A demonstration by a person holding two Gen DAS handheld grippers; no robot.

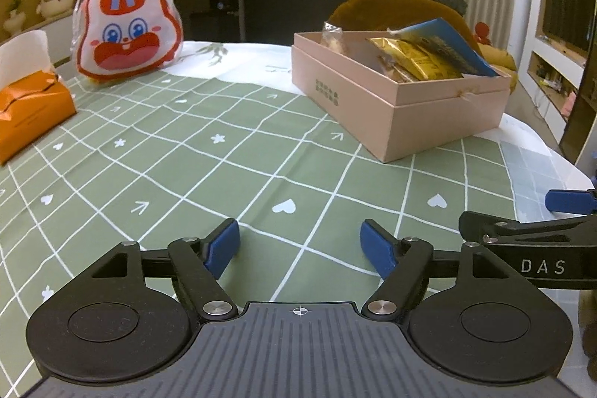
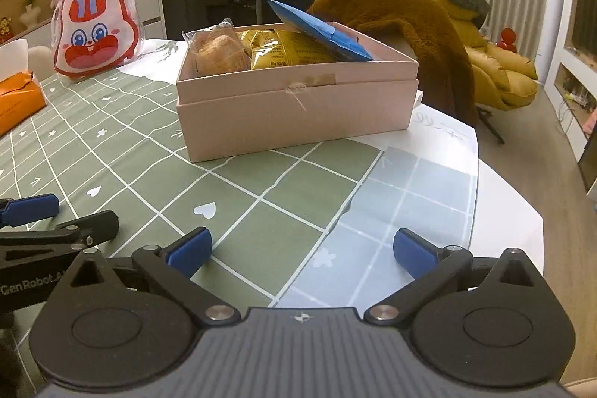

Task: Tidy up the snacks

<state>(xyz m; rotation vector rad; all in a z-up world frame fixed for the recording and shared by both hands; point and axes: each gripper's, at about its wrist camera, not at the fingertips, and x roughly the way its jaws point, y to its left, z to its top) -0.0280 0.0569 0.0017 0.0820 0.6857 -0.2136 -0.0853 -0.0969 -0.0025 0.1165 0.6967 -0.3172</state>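
- Pale pink cardboard box (image 2: 294, 107) sitting on green grid-patterned tabletop (image 2: 238, 211), lid off; holding clear-wrapped bread roll (image 2: 220, 53), crinkly gold foil snack bag (image 2: 287, 53), and flat blue packet (image 2: 317, 28) sticking up over rim.
- Rabbit-face plastic snack pouch (image 1: 128, 23) standing well apart, near far edge.
- Left gripper (image 1: 298, 248) and right gripper (image 2: 302, 250) hovering low, fingers spread wide, gripping nothing.
- Pouch probably light, soft, slippery; am judging top edge best hold. Bread squashes easily.

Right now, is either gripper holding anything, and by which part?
Nothing is held. The left gripper and right gripper are both open over the tablecloth, with nothing between the fingers.
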